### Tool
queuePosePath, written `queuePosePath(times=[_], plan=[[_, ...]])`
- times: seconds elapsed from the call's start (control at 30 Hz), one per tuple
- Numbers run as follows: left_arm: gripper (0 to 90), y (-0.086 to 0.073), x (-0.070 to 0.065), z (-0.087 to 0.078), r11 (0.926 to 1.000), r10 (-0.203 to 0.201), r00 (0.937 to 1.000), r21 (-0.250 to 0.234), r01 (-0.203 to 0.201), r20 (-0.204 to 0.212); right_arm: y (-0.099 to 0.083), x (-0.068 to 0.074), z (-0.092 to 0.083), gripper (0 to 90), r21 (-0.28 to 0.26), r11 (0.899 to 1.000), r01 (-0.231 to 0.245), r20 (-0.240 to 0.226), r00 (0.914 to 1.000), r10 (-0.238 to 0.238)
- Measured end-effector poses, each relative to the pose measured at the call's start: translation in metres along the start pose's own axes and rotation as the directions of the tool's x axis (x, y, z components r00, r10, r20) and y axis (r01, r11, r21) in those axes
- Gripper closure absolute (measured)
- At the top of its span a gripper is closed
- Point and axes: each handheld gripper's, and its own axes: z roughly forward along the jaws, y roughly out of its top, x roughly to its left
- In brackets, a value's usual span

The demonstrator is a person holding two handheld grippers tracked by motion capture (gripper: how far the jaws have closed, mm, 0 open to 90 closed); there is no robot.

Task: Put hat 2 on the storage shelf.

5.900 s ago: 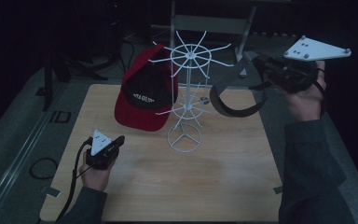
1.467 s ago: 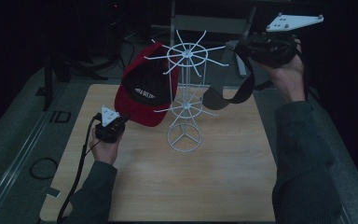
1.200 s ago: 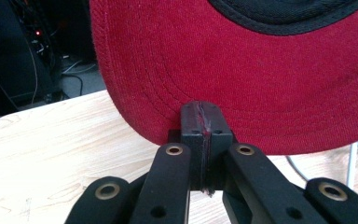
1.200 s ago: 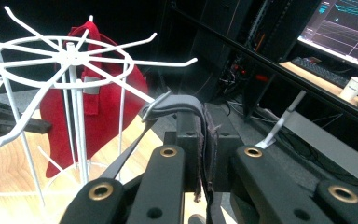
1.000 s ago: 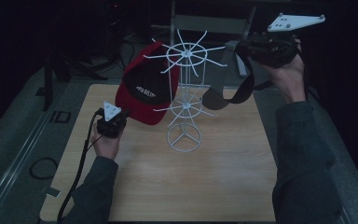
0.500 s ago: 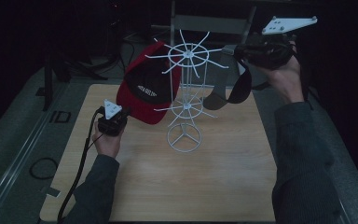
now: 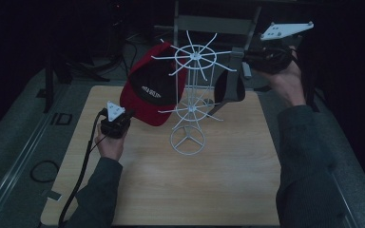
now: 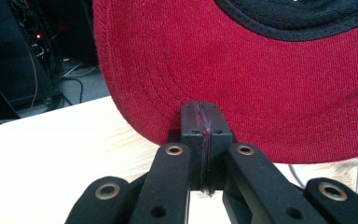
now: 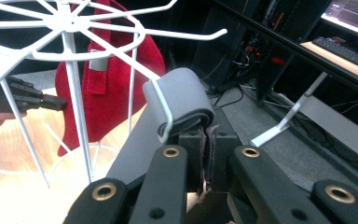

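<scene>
A white wire rack (image 7: 189, 102) stands mid-table. A red cap (image 7: 154, 90) hangs on its left side. My left gripper (image 7: 120, 121) is shut on the edge of the cap's red brim (image 8: 261, 70), pinched between its fingertips (image 8: 200, 122). At the upper right my right gripper (image 7: 245, 62) is shut on the grey strap (image 9: 182, 98) of a dark cap (image 7: 229, 88). Its jaws have just been closing tighter on the strap. The strap loops over a top hook (image 9: 167, 114) of the rack, right in front of the right gripper (image 9: 206, 135).
The rack's round base (image 7: 187, 140) sits on the wooden tabletop (image 7: 180, 190). A metal stand (image 7: 214, 23) and cables lie behind the table. The rack's spokes (image 9: 74, 32) spread close to my right gripper, with the left gripper (image 9: 23, 99) beyond them.
My right gripper has carried the dark cap up and left, bringing its strap onto a top hook of the rack. The left gripper, earlier free on the table, stays on the red brim.
</scene>
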Motion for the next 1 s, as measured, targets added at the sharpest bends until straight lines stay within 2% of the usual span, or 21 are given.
queuePosePath(times=[0.07, 0.27, 0.4, 0.57, 1.0], plan=[[90.0, 0.0, 0.0, 0.0, 1.0, -0.001, 1.0, 0.0, 0.001, 0.0, 0.002, 0.001, -0.001, 87.5, -0.017, 1.0, -0.001, 0.003, 1.0, 0.001], [90.0, 0.001, 0.0, 0.0, 1.0, -0.006, 1.0, -0.005, 0.006, 0.002, 0.006, 0.001, -0.002, 87.5, -0.022, 1.0, 0.005, 0.02, 0.9998, -0.004], [90.0, 0.001, 0.0, 0.0, 1.0, -0.007, 1.0, -0.006, 0.007, 0.002, 0.006, 0.003, 0.0, 87.7, -0.019, 1.0, 0.01, 0.013, 0.9999, -0.01], [90.0, 0.001, -0.001, 0.0, 0.9999, -0.008, 1.0, -0.006, 0.008, 0.005, 0.001, 0.0, -0.002, 87.2, -0.022, 1.0, -0.009, 0.006, 0.9999, 0.009], [89.9, 0.0, -0.001, 0.0, 1.0, -0.002, 1.0, 0.001, 0.002, 0.005, -0.014, -0.008, -0.005, 59.4, -0.007, 0.998, -0.061, 0.071, 0.9956, 0.061]])
